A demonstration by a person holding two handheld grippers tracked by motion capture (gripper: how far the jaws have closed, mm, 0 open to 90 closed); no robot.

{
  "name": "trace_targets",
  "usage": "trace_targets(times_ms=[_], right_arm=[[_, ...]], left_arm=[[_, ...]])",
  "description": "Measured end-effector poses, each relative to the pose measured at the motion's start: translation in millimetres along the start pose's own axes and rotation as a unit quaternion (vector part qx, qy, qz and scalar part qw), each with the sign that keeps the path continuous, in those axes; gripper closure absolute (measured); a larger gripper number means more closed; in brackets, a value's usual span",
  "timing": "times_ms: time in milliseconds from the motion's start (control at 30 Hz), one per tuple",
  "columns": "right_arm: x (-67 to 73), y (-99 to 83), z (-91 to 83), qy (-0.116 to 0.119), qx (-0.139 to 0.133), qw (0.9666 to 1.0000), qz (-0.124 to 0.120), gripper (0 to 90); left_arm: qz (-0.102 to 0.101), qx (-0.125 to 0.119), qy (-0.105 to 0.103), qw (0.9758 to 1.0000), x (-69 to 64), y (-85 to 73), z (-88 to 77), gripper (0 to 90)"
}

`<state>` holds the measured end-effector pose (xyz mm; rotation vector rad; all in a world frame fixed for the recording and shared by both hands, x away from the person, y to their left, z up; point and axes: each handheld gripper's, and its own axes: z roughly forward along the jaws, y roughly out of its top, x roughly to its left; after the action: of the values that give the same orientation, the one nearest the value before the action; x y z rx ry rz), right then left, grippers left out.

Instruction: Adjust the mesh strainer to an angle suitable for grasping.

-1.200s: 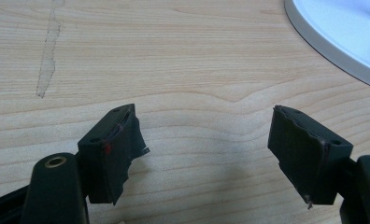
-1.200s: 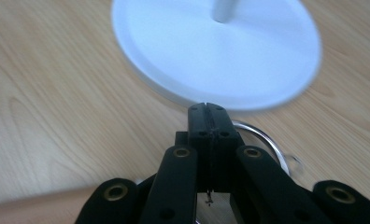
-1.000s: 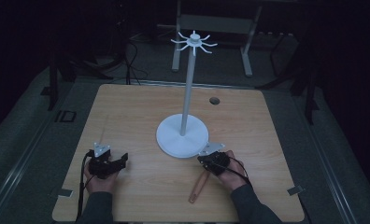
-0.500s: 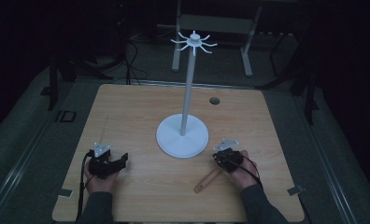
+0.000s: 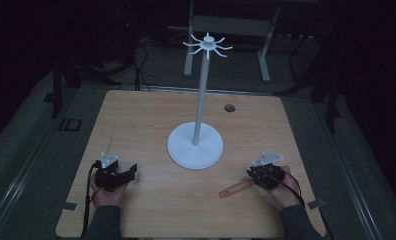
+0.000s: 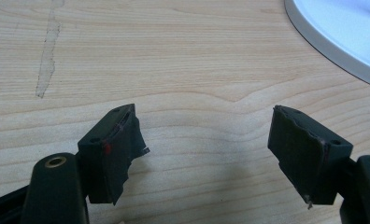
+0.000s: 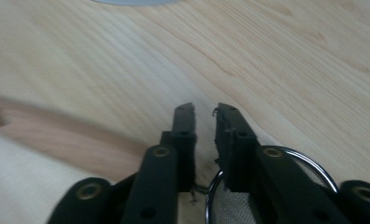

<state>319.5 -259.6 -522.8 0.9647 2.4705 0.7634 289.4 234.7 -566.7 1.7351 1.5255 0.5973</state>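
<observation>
Right gripper [image 5: 258, 176] sitting over a small wire strainer with a wooden handle [image 5: 236, 188], near the front right corner of the tabletop [image 5: 151, 120].

In the right gripper view, the jaws are standing a small way apart after just opening, and nothing is lying between them; the strainer's metal rim and mesh [image 7: 267, 186] are showing under the right jaw, and the wooden handle is running off to the left, blurred. The left gripper [image 5: 123, 175] is resting near the front left corner, its jaws spread wide over bare wood. The white stand [image 5: 195, 145] with hooks on top is standing at the middle of the tabletop.
</observation>
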Motion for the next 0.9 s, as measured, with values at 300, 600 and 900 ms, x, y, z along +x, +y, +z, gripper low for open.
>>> trace_targets(times_ms=[300, 600, 900], right_arm=[[5.7, 3.6, -7.7, 0.082, 0.027, 0.9933, -0.077, 46.4], [12.6, 6.9, 6.4, 0.107, 0.073, 0.9835, -0.126, 41.2], [15.8, 21.9, 6.6, 0.091, 0.100, 0.9817, -0.134, 63.6]], left_arm=[[0.001, 0.000, 0.000, 1.0000, 0.1, 0.0, -0.1, 25.0], [0.001, 0.000, 0.000, 1.0000, 0.1, 0.0, -0.1, 25.0], [0.001, 0.000, 0.000, 1.0000, 0.0, 0.0, 0.0, 25.0]])
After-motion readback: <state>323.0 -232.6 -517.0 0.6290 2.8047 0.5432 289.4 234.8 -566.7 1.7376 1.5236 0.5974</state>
